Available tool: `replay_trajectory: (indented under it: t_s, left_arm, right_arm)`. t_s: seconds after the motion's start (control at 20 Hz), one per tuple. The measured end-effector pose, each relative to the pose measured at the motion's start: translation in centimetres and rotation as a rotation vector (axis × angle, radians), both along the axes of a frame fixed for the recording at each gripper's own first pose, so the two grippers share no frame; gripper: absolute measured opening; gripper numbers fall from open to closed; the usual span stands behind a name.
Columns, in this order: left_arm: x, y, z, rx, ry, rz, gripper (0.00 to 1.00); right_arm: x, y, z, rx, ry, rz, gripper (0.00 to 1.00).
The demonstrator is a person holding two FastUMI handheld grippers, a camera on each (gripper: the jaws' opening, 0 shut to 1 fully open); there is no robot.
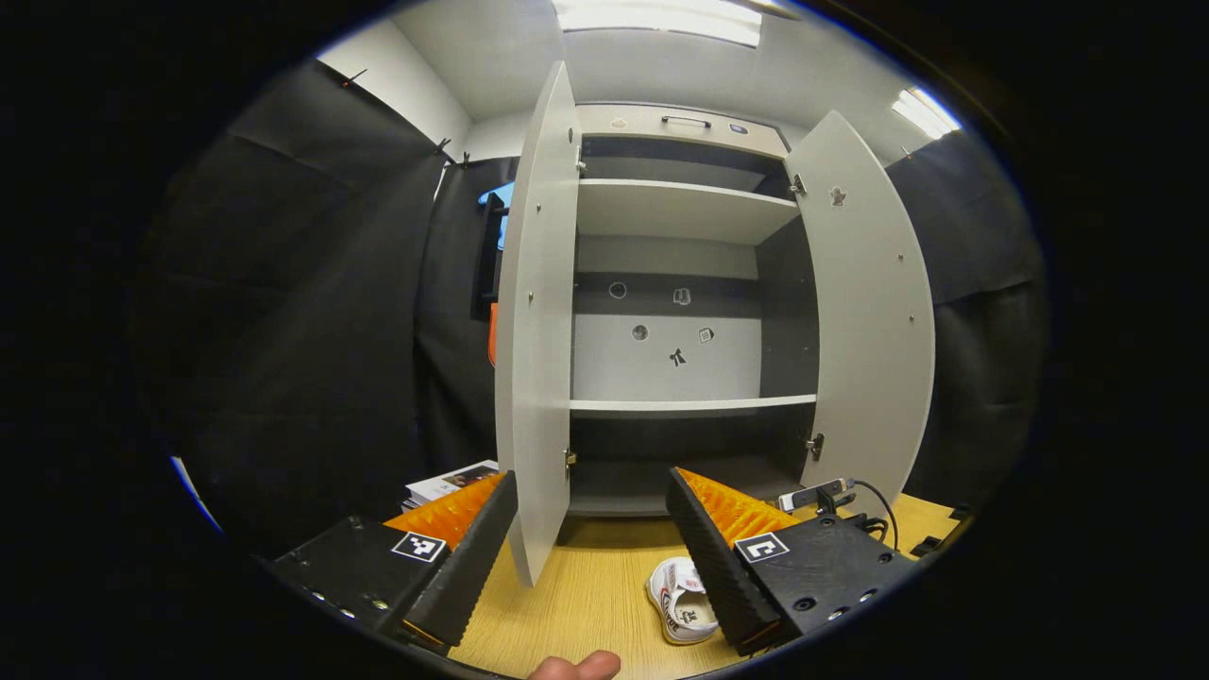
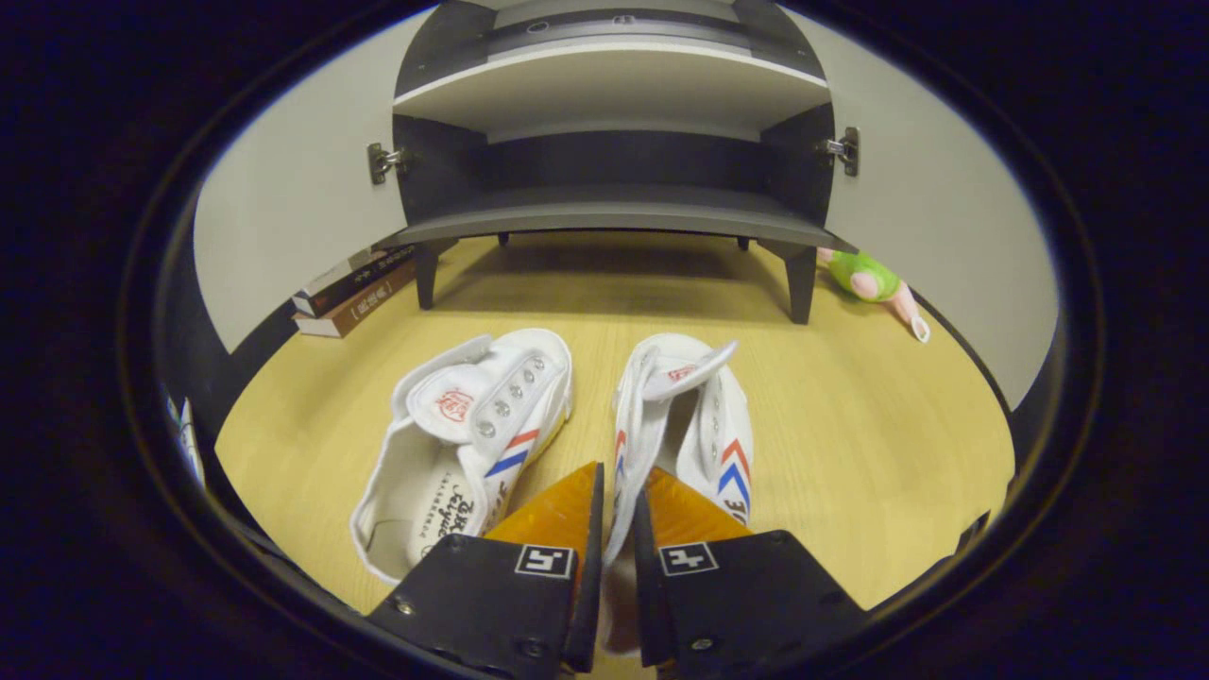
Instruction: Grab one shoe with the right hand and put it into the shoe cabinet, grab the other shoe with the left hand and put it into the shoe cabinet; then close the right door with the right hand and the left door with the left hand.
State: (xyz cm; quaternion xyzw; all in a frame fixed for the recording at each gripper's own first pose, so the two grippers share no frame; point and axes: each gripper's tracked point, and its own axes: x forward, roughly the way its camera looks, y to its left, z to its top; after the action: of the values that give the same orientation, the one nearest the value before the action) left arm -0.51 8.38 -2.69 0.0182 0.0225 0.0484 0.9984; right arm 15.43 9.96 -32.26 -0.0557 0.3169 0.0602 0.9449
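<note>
Wooden tabletop (image 2: 850,425) carries two white shoes (image 2: 472,434) side by side, shoe cabinet (image 2: 614,212) on legs, stacked books (image 2: 354,293), green plush toy (image 2: 869,279).

In the left gripper view, a shoe (image 1: 682,604) on the table (image 1: 586,595) is partly hidden behind the left gripper (image 1: 590,529)'s own finger, a fingertip (image 1: 576,667) is cut off by the bottom edge, and the small stickers (image 1: 677,326) on the cabinet (image 1: 680,368)'s back wall are too small to make out. In the right gripper view, the right shoe (image 2: 694,425)'s heel is hidden behind the right gripper (image 2: 616,515), the books (image 2: 354,293) sit partly behind the left door (image 2: 293,189), and the green toy (image 2: 874,283) is partly covered by the right door (image 2: 930,208).
</note>
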Motion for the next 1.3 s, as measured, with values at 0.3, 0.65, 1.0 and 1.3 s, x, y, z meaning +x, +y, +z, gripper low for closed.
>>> replay_trajectory:
  t_s: [0.3,0.65,1.0,1.3]
  left_arm:
    - [0.3,0.1,-1.1,-0.008,0.025,0.003,0.95]
    - [0.6,-0.8,-1.4,-0.003,0.031,-0.015,0.95]
    - [1.2,-3.2,-1.4,-0.018,0.011,-0.058,0.95]
    - [1.6,-5.0,-1.5,-0.044,-0.004,-0.103,0.95]
  right_arm:
    - [0.8,-0.4,0.5,-0.011,-0.057,0.014,0.04]
    - [0.0,-1.6,6.0,-0.045,-0.193,0.036,0.04]
    - [-3.7,-1.2,18.4,0.003,-0.359,0.063,0.04]
    - [-2.8,0.2,29.5,0.028,-0.469,0.139,0.04]
